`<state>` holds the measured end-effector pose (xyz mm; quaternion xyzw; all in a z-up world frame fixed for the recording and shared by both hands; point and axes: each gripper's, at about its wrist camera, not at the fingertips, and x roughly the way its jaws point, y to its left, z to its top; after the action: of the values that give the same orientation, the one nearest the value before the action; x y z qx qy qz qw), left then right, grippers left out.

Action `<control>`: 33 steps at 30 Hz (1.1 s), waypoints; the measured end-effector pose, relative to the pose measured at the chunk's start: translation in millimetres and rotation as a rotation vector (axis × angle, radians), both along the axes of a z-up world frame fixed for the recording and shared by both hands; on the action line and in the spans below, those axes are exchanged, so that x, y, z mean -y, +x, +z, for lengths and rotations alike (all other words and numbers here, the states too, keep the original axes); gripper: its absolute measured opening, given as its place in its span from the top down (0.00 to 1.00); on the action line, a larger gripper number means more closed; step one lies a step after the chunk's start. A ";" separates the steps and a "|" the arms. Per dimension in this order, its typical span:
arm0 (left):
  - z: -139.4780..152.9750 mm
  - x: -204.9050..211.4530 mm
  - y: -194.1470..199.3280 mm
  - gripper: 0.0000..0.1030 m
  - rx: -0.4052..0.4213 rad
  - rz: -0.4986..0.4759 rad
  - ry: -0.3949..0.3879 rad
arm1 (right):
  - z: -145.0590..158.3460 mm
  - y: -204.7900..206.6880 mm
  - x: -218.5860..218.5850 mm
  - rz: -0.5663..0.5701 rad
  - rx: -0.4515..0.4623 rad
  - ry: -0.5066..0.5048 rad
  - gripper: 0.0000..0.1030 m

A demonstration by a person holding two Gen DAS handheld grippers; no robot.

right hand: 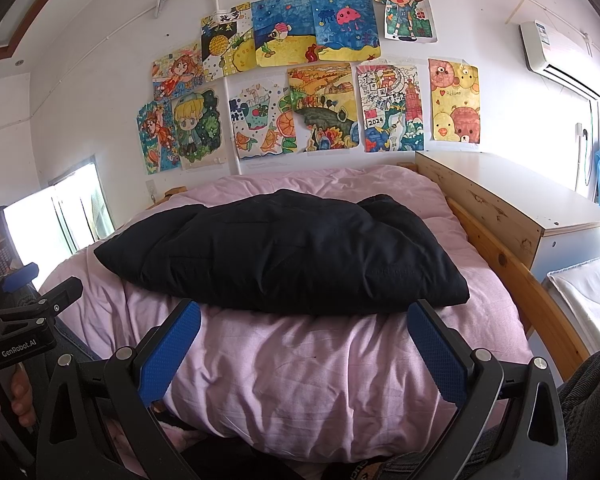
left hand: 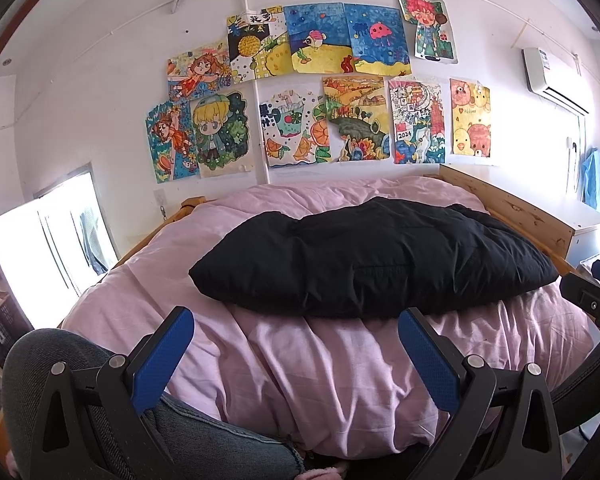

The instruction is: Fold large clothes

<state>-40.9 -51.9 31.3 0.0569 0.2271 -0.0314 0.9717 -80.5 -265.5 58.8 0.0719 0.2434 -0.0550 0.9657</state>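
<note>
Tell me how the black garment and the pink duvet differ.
The black garment is dark, while the pink duvet is pale. The garment is a compact, puffy bundle; the duvet spreads over the whole bed. The garment lies on top; the duvet lies beneath it. Both are soft, wrinkled fabric, and neither gripper touches them.

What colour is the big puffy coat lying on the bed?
Black all over. The puffy coat shows best in the right wrist view, lying on the pink quilt.

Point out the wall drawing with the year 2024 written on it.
The lower-row drawing second from the right, with a red tower and a small 2024 calendar; it sits left of the yellow bear-and-chick drawing. No other shows a year.
</note>
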 end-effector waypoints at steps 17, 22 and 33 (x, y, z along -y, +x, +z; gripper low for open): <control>0.8 -2.5 1.5 0.00 0.006 0.000 0.002 | -0.3 -0.5 -1.6 -0.001 0.000 0.001 0.01; 1.8 -5.2 2.9 0.00 0.008 0.004 -0.001 | -1.4 0.3 -1.6 0.001 0.000 0.002 0.01; 1.4 -6.1 2.8 0.00 0.010 0.002 0.001 | -2.6 1.2 -3.4 0.000 0.000 0.002 0.01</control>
<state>-38.1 -45.8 32.7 0.0572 0.2225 -0.0298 0.9728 -79.3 -262.1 56.3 0.0730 0.2434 -0.0547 0.9656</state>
